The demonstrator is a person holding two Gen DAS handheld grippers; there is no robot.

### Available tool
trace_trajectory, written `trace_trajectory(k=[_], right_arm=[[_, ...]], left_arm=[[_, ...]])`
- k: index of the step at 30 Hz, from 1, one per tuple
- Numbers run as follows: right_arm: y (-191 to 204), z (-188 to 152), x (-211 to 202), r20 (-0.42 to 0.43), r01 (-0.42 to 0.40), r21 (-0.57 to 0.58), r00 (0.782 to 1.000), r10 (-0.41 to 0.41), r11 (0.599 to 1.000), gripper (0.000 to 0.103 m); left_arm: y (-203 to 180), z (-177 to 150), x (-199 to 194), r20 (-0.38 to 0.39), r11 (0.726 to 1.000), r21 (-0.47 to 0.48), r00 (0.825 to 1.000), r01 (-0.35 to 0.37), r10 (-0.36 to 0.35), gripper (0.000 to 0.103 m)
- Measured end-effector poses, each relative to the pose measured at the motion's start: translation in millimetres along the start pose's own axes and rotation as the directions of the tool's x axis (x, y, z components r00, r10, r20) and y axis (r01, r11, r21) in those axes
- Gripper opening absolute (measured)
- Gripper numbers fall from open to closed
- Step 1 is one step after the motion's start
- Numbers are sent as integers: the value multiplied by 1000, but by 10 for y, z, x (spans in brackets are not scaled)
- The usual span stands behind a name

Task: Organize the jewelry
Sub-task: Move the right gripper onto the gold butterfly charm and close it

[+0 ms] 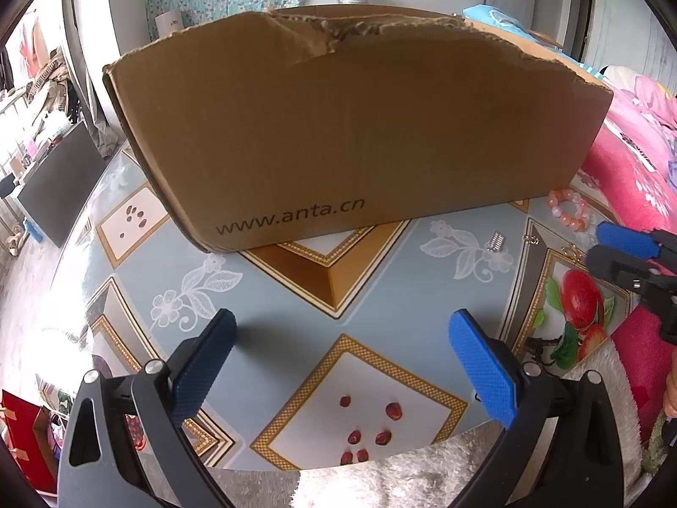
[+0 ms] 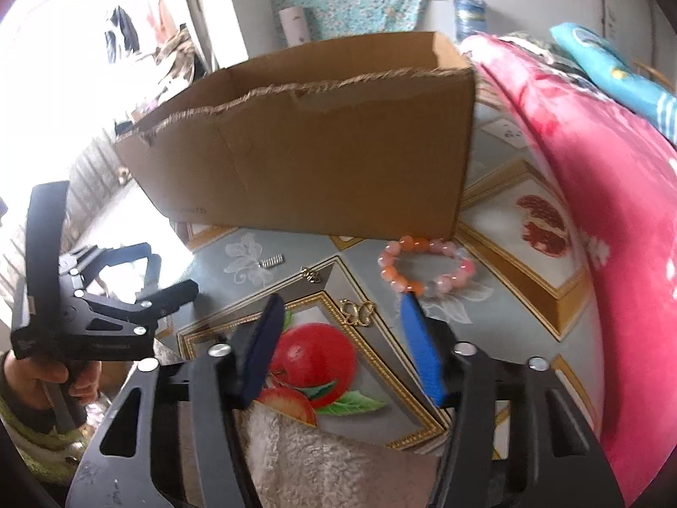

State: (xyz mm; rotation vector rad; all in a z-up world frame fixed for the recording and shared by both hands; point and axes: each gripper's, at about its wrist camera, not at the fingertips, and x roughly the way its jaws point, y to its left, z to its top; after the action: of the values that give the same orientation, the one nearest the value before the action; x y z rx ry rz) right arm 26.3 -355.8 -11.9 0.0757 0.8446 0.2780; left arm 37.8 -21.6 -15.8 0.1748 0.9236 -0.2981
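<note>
While the big cardboard box (image 2: 313,144) sits in the middle of the table (image 1: 296,296), the bead bracelet (image 2: 425,269) lies just in front of its right corner. A gold clasp (image 2: 357,311) and a small silver spring (image 2: 272,261) lie near the box too. The right gripper (image 2: 342,330) is partly open with nothing in it. The left gripper (image 1: 338,338) is wide open and empty. A pink blanket (image 2: 592,211) crowds the box's right side.
</note>
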Motion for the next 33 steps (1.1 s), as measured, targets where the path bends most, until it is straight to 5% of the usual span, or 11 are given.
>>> trace_trajectory(k=[5, 13, 23, 33], right_arm=[[-61, 16, 96, -44, 6, 4, 999, -6, 1000, 35], [6, 33, 104, -72, -144, 26, 987, 145, 989, 35], [43, 69, 119, -40, -7, -49, 999, 5, 999, 34], [139, 39, 178, -24, 62, -120, 998, -66, 991, 22]], left_arm=[[4, -67, -33, 8, 1000, 4, 1000, 4, -4, 99], [14, -66, -27, 8, 1000, 3, 1000, 4, -4, 99], [10, -70, -28, 7, 1000, 3, 1000, 4, -4, 99], [2, -66, -27, 8, 1000, 2, 1000, 4, -4, 99]])
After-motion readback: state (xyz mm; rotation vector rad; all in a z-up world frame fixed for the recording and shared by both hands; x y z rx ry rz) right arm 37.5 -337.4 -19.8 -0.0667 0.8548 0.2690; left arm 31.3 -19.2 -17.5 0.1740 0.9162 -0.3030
